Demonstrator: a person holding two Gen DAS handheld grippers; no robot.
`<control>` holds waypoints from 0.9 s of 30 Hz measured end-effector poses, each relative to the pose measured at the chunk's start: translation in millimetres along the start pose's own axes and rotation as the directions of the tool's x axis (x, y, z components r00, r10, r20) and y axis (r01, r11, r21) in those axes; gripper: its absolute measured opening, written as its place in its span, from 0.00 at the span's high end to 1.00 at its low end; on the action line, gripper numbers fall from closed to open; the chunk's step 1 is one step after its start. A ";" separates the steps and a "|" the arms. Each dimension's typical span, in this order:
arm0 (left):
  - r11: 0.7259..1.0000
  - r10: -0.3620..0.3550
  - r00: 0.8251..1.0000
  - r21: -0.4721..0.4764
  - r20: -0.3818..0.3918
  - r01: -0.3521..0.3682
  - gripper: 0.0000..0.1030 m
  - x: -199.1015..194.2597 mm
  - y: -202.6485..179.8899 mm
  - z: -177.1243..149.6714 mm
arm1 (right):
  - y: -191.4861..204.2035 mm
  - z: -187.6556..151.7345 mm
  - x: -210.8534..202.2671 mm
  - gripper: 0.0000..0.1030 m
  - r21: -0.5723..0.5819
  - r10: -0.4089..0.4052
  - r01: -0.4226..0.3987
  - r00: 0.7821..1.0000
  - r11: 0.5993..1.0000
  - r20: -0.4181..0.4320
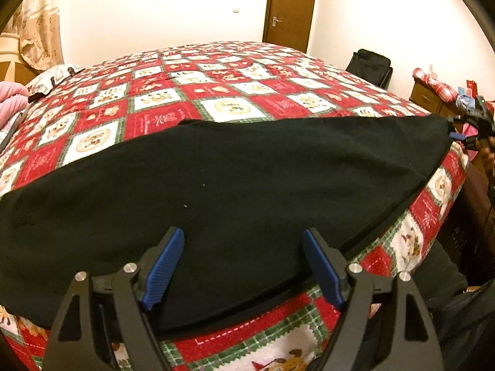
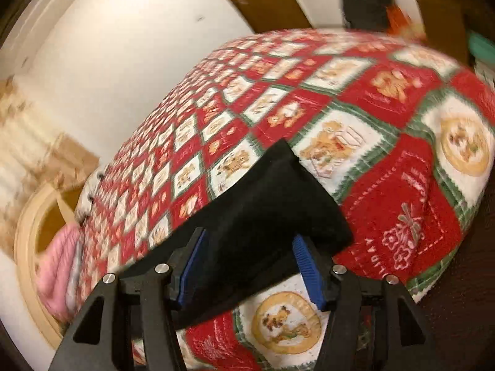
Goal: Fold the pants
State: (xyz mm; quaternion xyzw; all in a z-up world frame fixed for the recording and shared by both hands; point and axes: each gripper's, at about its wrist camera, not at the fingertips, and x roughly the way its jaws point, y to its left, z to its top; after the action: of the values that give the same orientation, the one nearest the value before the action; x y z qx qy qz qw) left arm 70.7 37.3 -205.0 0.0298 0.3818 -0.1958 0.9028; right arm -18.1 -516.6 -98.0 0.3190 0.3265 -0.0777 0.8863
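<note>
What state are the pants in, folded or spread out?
Spread: the pants lie as one long flat black band along the bedspread's near edge, no end turned over. Whether the legs are stacked, cannot tell.

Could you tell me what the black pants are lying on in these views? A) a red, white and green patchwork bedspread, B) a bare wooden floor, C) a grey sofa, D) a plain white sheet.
A: the black pants lie spread across the near edge of the patchwork bedspread, whose red and white squares show all around the dark fabric in both wrist views.
</note>
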 end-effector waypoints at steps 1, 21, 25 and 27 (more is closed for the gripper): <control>1.000 -0.001 1.000 -0.001 -0.001 0.001 0.21 -0.5 0.3 -0.2 | 5.9 0.0 -4.2 0.44 0.002 0.001 -0.001 1.000 1.000 0.008; 1.000 -0.019 1.000 -0.017 0.005 0.019 0.20 -3.2 0.8 2.2 | -7.1 0.6 -52.2 0.45 -0.059 -0.075 0.088 0.978 0.994 0.193; 1.000 -0.018 1.000 -0.025 0.007 0.018 0.20 -4.2 2.1 3.9 | -12.7 -2.6 -38.3 0.46 -0.079 -0.092 0.105 0.984 0.991 0.155; 1.000 -0.017 1.000 -0.025 0.007 0.018 0.20 -4.1 2.3 4.0 | -16.9 -3.1 -26.0 0.47 -0.076 -0.084 0.095 0.987 0.993 0.139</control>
State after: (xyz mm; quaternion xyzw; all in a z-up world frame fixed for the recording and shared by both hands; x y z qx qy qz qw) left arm 71.7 40.0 -199.5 0.0142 0.3814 -0.1989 0.9026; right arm -45.8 -529.8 -92.2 0.2611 0.2825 -0.1254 0.9145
